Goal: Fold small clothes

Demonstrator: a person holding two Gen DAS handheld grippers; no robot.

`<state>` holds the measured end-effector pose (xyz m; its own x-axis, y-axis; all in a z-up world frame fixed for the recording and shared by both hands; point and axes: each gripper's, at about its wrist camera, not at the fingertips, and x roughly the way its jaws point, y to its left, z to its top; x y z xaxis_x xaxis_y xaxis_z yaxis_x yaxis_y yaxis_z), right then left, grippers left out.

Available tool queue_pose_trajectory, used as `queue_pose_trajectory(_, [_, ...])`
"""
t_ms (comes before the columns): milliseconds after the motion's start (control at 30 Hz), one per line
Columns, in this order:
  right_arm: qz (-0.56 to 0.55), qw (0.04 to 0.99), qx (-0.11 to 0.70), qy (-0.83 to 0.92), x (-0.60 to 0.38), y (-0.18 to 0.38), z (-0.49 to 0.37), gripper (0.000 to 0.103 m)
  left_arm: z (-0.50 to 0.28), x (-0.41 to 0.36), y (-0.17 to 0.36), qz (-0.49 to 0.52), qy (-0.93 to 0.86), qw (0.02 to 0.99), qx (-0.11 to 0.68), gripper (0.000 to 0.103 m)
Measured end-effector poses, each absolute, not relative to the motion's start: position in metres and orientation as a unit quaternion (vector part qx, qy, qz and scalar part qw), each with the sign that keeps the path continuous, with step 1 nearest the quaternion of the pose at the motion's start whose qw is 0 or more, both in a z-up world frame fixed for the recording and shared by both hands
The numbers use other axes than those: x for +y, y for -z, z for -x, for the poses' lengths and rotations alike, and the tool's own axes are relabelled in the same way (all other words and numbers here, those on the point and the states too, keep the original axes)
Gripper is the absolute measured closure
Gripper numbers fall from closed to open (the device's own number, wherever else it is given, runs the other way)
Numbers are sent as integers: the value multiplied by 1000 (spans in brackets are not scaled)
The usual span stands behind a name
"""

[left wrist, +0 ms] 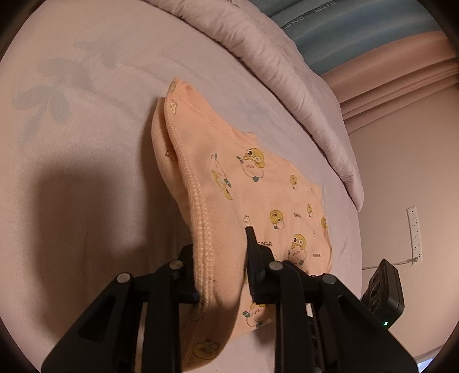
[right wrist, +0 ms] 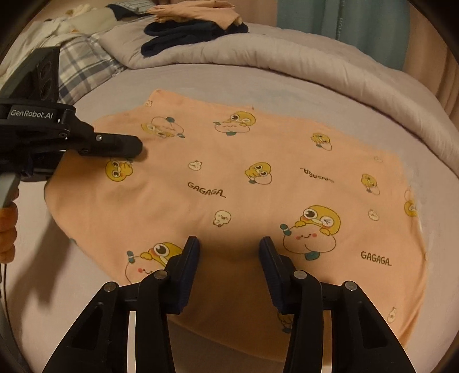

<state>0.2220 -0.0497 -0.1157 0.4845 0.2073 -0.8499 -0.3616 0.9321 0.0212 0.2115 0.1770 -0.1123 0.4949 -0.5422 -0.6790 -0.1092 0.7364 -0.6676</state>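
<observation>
A peach garment (right wrist: 229,183), printed with yellow cartoon ducks and the word GAGAGA, lies spread on the pale bed sheet (right wrist: 258,80), most of it flat. Its left edge is raised off the sheet: the left gripper (left wrist: 222,258) pinches a doubled, ribbed hem there, the cloth bunched between the two black fingers and hanging down below them. In the right wrist view that same gripper (right wrist: 134,149) comes in from the left, its tip on the garment's left side, with a hand (right wrist: 7,229) on its handle at the frame's edge.

The right gripper (right wrist: 229,252) hovers over the near edge of the garment, its jaws spread with only flat cloth showing below the gap; the pads do not press on anything.

Beyond the garment a grey quilt (right wrist: 315,66) lies bunched across the bed. On it sits a dark piece of clothing (right wrist: 183,34) with another peach piece (right wrist: 198,11) on top. A plaid pillow (right wrist: 83,69) lies to the left, a blue curtain (right wrist: 358,25) hangs behind, and a power strip (left wrist: 414,233) hangs on the wall.
</observation>
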Motion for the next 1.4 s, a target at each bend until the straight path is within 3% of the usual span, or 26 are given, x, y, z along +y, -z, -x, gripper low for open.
queue_pose_trajectory(400, [-182,851,472,-142,-143,95,-246,56,-223,107,68,253,198,825,465,85])
queue_pose_trajectory(700, [-400,766,470,-180,-206,124,-267,51,-249,10,76,159,263,814,493,84])
queue_pose_trajectory(800, [-446,741,463,-196,-219,128,-267,48,-255,-27,83,100,288,803,512,68])
queue_pose_trajectory(1067, [-422,750,469,-197,-229,117,-265,43,-253,-42,92,134,362,768,511,49])
queue_pose_trajectory(1400, [-308,791,497,-178,-207,118,-279,42,-218,41,106,176,290,797,500,42])
